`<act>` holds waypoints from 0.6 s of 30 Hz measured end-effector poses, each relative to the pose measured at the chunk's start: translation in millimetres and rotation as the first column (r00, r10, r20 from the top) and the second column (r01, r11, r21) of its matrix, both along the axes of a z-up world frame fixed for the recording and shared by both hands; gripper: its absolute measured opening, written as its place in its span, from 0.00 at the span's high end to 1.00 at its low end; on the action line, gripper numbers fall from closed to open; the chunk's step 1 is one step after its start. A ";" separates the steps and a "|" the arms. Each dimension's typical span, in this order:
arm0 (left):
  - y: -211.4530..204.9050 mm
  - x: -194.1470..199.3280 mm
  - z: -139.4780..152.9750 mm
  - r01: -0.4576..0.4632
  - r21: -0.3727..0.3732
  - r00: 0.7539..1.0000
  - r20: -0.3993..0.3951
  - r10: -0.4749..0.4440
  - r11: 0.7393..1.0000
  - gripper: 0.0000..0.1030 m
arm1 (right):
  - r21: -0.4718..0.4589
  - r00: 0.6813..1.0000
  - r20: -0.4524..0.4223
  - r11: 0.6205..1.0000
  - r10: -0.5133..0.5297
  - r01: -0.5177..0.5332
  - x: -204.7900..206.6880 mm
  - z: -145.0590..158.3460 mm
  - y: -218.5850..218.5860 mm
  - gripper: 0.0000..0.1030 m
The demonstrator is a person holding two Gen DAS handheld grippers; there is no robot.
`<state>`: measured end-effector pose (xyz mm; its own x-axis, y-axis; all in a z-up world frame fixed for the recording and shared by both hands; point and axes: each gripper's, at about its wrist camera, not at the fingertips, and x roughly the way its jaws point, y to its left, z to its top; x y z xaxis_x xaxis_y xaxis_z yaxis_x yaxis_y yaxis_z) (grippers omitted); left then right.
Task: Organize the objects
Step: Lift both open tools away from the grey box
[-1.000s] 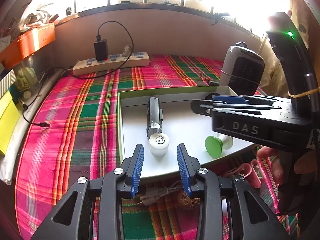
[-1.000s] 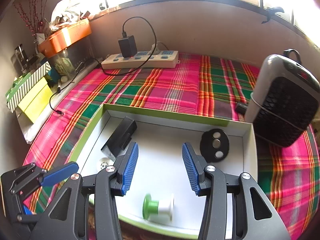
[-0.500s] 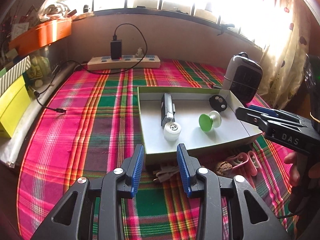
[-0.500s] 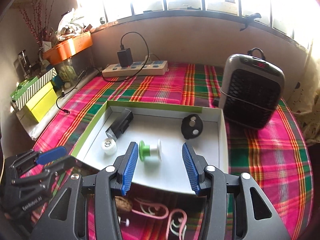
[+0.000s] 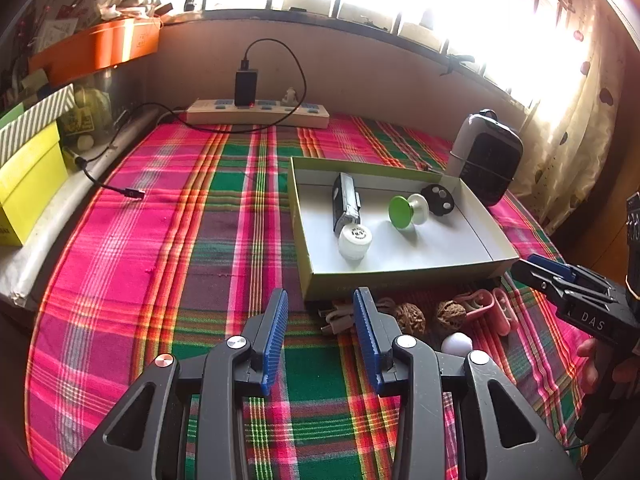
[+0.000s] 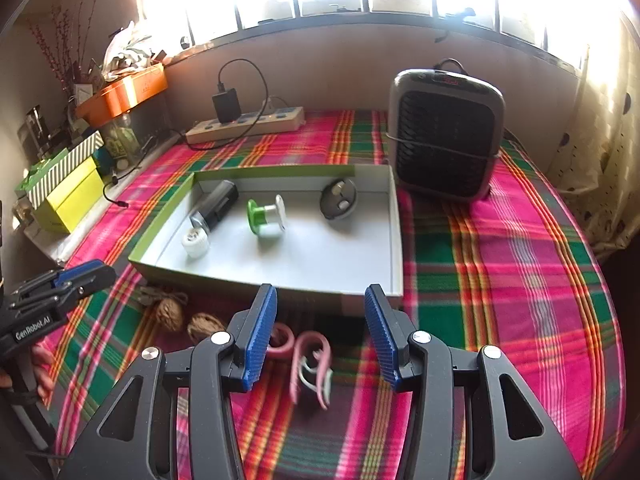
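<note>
Here, in my right wrist view, the shallow box (image 6: 394, 240) sits at centre frame and holds four things, left to right: one white cap (image 6: 195, 242), one dark bar (image 6: 214, 206) with its long axis running to the upper right, one green-ended spool (image 6: 266, 214) lying on its side, one black disc (image 6: 338, 199). Below it lie two walnuts (image 6: 169, 314) and pink clips (image 6: 310, 354). My left gripper (image 5: 320, 340) and right gripper (image 6: 318, 334) both stand parted, gripping nothing.

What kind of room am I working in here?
Most likely a home, by a window: a plaid tablecloth, a small heater, a power strip with a charger plugged in, and a curtain at the right.
</note>
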<state>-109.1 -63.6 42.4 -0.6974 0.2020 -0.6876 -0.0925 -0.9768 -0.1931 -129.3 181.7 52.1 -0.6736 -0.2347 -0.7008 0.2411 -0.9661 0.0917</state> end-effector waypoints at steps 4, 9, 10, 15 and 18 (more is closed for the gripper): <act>2.8 2.0 -4.0 0.015 0.008 1.000 0.012 -0.015 1.000 0.69 | 0.017 1.000 0.009 1.000 -0.026 0.026 8.0 -6.3 11.4 0.54; 6.8 2.7 -6.6 0.030 0.016 0.999 0.018 -0.030 0.999 0.69 | -0.003 0.998 0.039 0.999 -0.045 0.045 18.0 -16.1 22.2 0.54; 7.5 2.6 -6.5 0.033 0.016 0.999 0.018 -0.033 0.999 0.69 | -0.003 0.998 0.043 0.999 -0.042 0.042 19.5 -17.6 22.7 0.54; 12.5 2.6 -8.3 0.049 0.022 0.999 0.024 -0.049 0.999 0.69 | -0.013 0.998 0.052 1.000 -0.025 0.026 22.1 -20.3 20.2 0.54; 15.3 2.5 -9.7 0.058 0.026 0.998 0.029 -0.059 0.998 0.69 | -0.006 0.998 0.062 1.000 0.003 -0.003 22.1 -23.1 12.9 0.54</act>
<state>-106.7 -48.3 32.7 -0.6629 0.2595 -0.7023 -0.1433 -0.9646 -0.2213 -107.1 194.6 29.0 -0.6282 -0.2410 -0.7398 0.2377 -0.9648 0.1124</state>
